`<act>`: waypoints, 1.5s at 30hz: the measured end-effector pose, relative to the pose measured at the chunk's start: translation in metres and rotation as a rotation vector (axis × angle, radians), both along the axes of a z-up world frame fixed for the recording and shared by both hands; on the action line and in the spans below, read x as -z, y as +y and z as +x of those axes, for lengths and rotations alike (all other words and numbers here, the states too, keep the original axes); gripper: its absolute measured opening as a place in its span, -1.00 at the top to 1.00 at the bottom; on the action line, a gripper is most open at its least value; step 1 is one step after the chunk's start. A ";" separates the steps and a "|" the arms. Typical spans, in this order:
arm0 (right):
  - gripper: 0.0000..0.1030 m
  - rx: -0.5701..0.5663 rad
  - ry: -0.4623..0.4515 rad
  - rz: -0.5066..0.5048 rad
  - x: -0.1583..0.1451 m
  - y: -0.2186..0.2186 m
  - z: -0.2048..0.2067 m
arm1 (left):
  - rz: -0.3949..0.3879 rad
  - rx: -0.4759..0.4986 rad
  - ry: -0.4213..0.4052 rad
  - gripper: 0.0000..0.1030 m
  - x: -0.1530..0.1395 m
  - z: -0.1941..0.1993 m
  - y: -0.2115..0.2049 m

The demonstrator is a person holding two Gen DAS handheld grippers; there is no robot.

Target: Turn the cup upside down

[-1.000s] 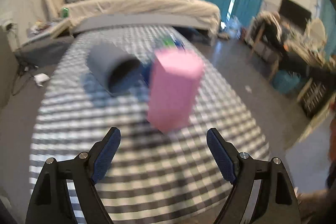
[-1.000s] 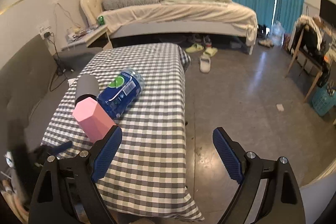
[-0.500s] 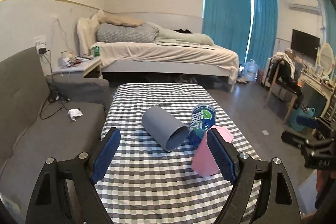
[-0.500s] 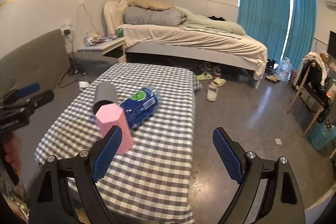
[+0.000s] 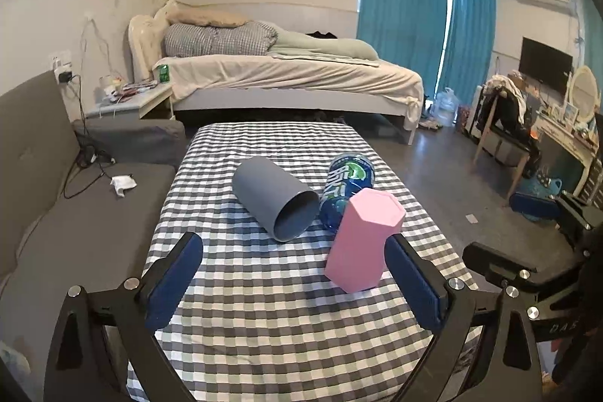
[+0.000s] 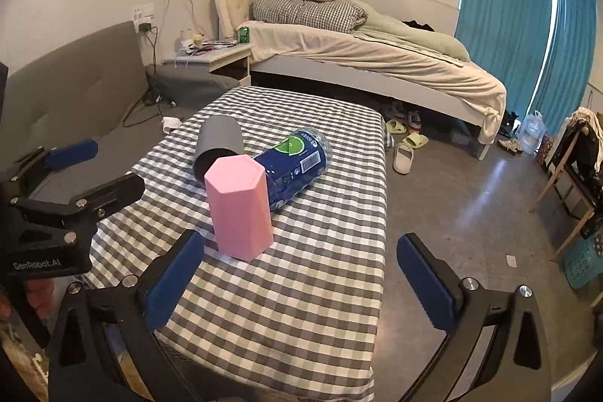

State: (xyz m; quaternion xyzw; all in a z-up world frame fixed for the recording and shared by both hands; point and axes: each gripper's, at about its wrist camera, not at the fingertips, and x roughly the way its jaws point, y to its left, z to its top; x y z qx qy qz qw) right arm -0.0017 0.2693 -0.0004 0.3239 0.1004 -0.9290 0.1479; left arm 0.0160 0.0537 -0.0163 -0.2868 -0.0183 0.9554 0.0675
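A pink hexagonal cup [image 5: 361, 240] stands on the checkered table [image 5: 264, 307] with its closed end up; it also shows in the right wrist view [image 6: 240, 208]. My left gripper [image 5: 294, 283] is open and empty, held back from the cup near the table's front edge. My right gripper [image 6: 299, 279] is open and empty, to the right of the cup over the table's near edge. The left gripper also shows in the right wrist view [image 6: 68, 176] at the left.
A grey cup [image 5: 273, 198] lies on its side, mouth toward me, next to a blue bottle [image 5: 345, 185] also on its side, just behind the pink cup. A grey sofa [image 5: 56, 213] is left of the table; a bed [image 5: 286, 74] stands behind.
Both grippers have pulled back from the pink cup, which was close and tilted in front of the left gripper a second ago. It now stands on the table, untouched.
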 end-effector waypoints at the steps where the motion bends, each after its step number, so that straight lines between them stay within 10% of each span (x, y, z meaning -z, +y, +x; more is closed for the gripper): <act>1: -0.99 0.001 -0.002 -0.005 0.000 0.000 0.000 | 0.003 -0.003 -0.002 -0.94 0.000 0.000 -0.002; 45: -0.99 0.064 -0.023 -0.053 -0.008 0.005 -0.008 | 0.025 0.007 -0.030 -0.96 -0.001 0.000 -0.009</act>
